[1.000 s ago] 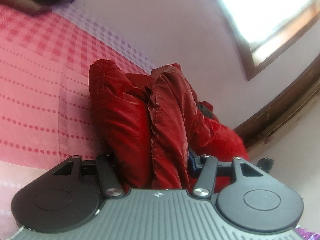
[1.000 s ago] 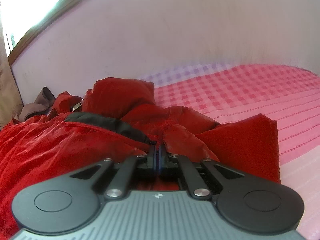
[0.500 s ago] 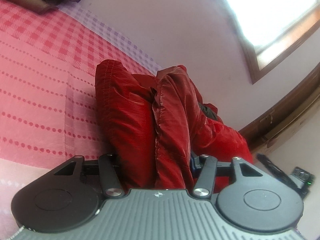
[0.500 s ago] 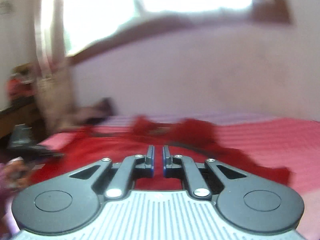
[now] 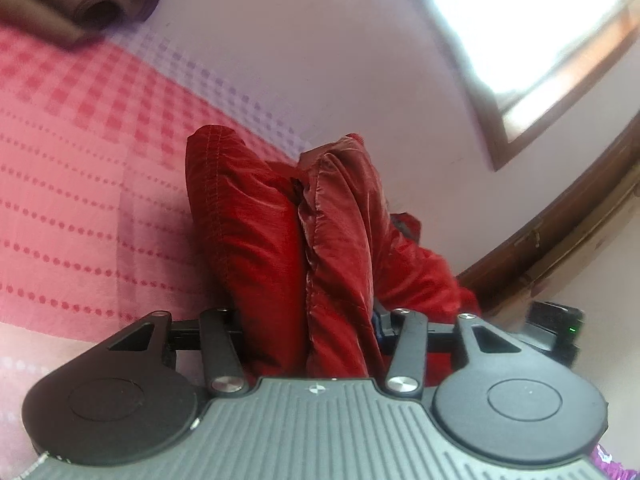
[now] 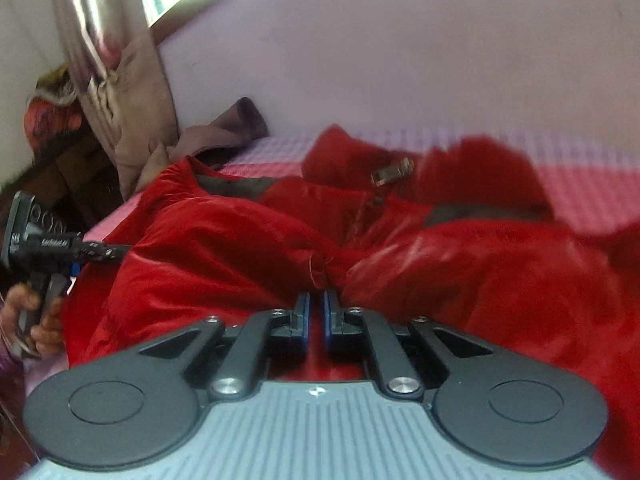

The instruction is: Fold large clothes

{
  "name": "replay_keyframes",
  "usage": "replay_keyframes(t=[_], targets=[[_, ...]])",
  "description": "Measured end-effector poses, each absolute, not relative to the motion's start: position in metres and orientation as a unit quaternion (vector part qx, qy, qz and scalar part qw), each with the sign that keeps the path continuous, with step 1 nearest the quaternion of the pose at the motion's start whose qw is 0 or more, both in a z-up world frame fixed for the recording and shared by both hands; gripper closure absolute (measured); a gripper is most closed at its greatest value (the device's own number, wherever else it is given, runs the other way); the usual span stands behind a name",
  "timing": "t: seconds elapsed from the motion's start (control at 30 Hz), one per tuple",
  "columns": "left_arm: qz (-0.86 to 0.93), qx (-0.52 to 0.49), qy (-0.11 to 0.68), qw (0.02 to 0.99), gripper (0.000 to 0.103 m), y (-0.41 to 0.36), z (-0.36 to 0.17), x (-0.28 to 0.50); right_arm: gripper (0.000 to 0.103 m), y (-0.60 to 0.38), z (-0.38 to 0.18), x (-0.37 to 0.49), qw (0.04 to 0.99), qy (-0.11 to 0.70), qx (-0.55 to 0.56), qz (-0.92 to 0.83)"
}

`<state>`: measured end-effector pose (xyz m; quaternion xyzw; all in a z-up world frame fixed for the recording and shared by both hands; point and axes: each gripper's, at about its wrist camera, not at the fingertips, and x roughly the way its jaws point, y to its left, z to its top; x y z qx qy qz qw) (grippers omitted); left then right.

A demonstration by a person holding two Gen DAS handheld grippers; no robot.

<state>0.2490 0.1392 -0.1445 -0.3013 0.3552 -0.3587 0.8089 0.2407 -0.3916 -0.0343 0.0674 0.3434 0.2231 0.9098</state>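
A shiny, quilted red puffer jacket lies rumpled on a bed under a pink bedsheet printed with checks and dotted rows. Its fabric is glossy and creased, with stitched seams, a dark grey lining at the collar and a metal zip pull near the middle.

The left claw is clamped on two thick padded folds of the jacket, which stand bunched between its fingers; its jaws have just been closing further on that cloth. In the right wrist view this claw shows from the side, biting the jacket's edge, with the person's hand on its handle.

The right claw hangs just over the jacket, its blue-padded fingers nearly together with only a narrow slit between them and nothing gripped.

A brown-grey crumpled cloth lies by the wall at the bed's far edge.
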Motion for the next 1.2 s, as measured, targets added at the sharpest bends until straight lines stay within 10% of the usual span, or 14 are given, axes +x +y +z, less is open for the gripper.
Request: replay_keyframes(t=[1.2], targets=[[-0.381, -0.165, 0.203, 0.887, 0.053, -0.075, -0.001, 0.118, 0.098, -0.454, -0.082, 0.219, 0.874, 0.294, 0.304, 0.242]])
